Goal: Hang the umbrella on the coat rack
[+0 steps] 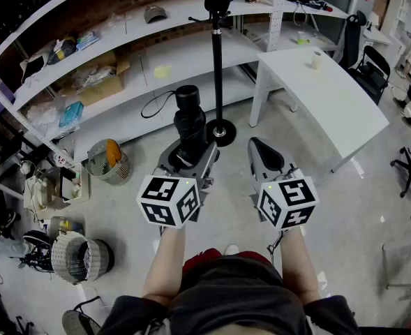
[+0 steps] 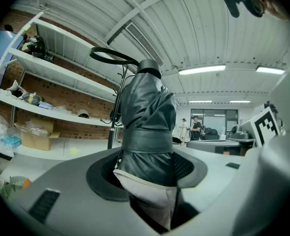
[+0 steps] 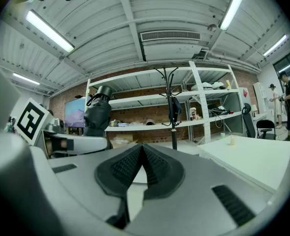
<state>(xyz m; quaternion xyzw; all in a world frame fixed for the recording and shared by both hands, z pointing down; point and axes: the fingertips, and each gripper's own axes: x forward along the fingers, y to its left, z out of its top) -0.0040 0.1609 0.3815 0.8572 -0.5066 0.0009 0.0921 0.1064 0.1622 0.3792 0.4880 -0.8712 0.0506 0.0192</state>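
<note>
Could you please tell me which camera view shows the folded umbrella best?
The left gripper view: the umbrella fills the frame, clamped in the left gripper, with its wrist loop visible. The head view shows the umbrella foreshortened from above; the right gripper view shows the umbrella small, at left.

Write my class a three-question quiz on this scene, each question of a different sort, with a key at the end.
1. True or false: the right gripper holds the umbrella.
2. Which thing stands on the floor ahead of both grippers? A) a coat rack B) a ladder C) a fridge
3. Fill in: in the head view, the white table stands to the ____ of the coat rack.
Key: 1 false: its jaws are together with nothing between them; the left gripper grips the umbrella. 2 A. 3 right.
</note>
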